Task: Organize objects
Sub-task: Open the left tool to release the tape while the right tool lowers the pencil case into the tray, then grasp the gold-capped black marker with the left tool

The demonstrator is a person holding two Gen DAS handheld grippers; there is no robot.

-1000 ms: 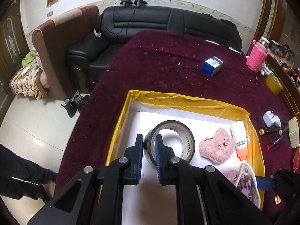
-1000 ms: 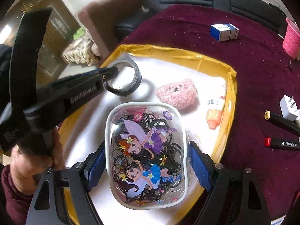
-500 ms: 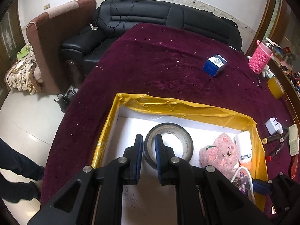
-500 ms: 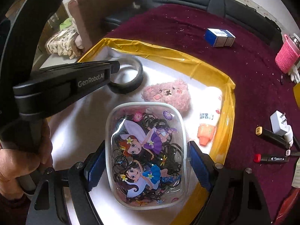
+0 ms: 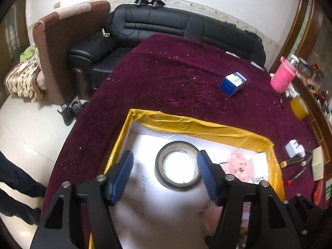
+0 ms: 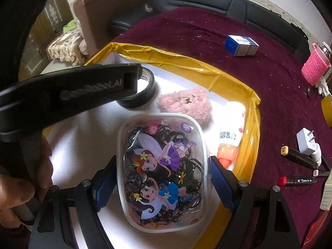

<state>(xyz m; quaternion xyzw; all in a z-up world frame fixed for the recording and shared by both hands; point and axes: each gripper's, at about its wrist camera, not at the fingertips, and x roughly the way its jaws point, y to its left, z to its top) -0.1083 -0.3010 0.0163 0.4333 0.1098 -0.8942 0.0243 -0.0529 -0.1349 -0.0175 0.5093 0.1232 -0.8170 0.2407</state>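
Note:
A black tape roll (image 5: 178, 165) lies flat on the white floor of a yellow-rimmed box (image 5: 199, 126). My left gripper (image 5: 166, 175) is open, its blue pads either side of the roll and apart from it. My right gripper (image 6: 161, 181) is shut on a clear pouch of hair ties with fairy pictures (image 6: 161, 166), held over the box (image 6: 186, 62). The tape roll (image 6: 139, 97), a pink plush toy (image 6: 186, 103) and a white tube with an orange cap (image 6: 230, 137) lie in the box.
On the maroon cloth outside the box lie a blue-white carton (image 6: 241, 45), a pink knitted cup (image 6: 315, 69), a white plug (image 6: 307, 141), black markers (image 6: 298, 157) and a yellow tape roll (image 5: 298, 108). A black sofa (image 5: 186, 29) stands behind the table.
My left gripper has opened and let go of the tape roll, which now lies flat in the box. The right gripper has kept the pouch and shifted slightly.

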